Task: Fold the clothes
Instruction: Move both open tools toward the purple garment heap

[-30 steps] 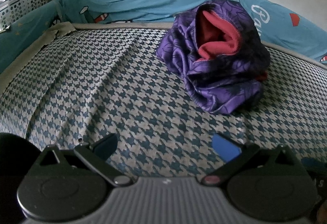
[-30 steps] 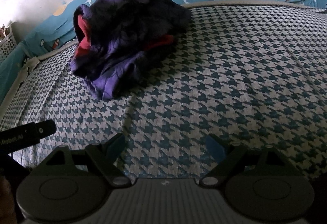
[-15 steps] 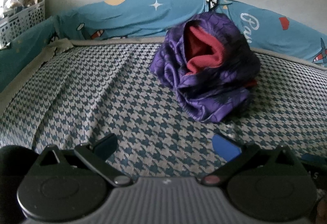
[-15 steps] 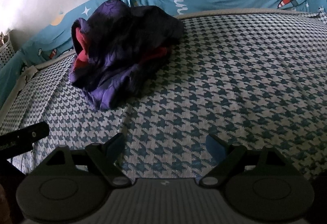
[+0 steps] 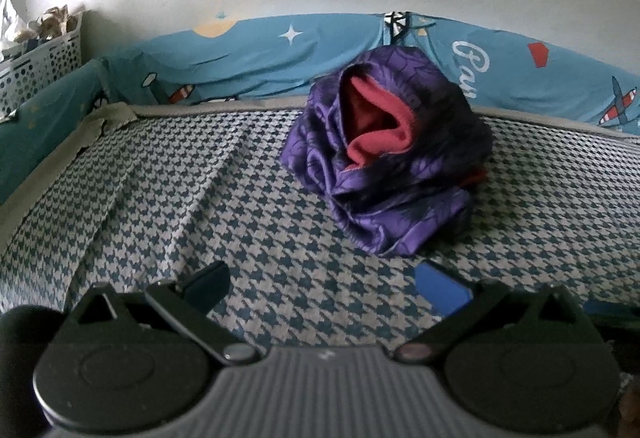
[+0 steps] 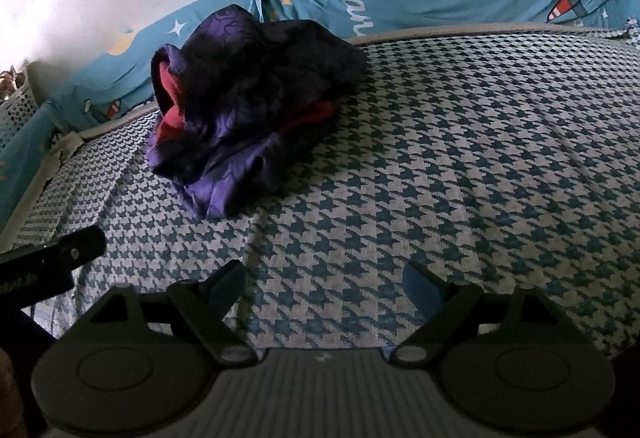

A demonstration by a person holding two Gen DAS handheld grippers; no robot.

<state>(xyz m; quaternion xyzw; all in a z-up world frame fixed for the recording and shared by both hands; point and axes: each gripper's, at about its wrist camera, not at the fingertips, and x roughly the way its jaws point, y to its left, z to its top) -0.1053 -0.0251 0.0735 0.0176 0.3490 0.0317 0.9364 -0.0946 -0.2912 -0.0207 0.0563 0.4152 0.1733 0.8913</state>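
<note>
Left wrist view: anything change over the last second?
The left gripper pulled back and tipped up: the purple garment sits lower and smaller, with more wall above the blue bumper. Nothing was gripped or released. The garment kept its crumpled shape on the houndstooth sheet; both grippers stayed open and empty, and the right gripper barely shifted.

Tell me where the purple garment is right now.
The purple garment lies crumpled on the houndstooth bed cover, near the blue cartoon-print bumper at the far edge: centre-right in the left wrist view, upper left in the right wrist view, untouched by either claw.
</note>
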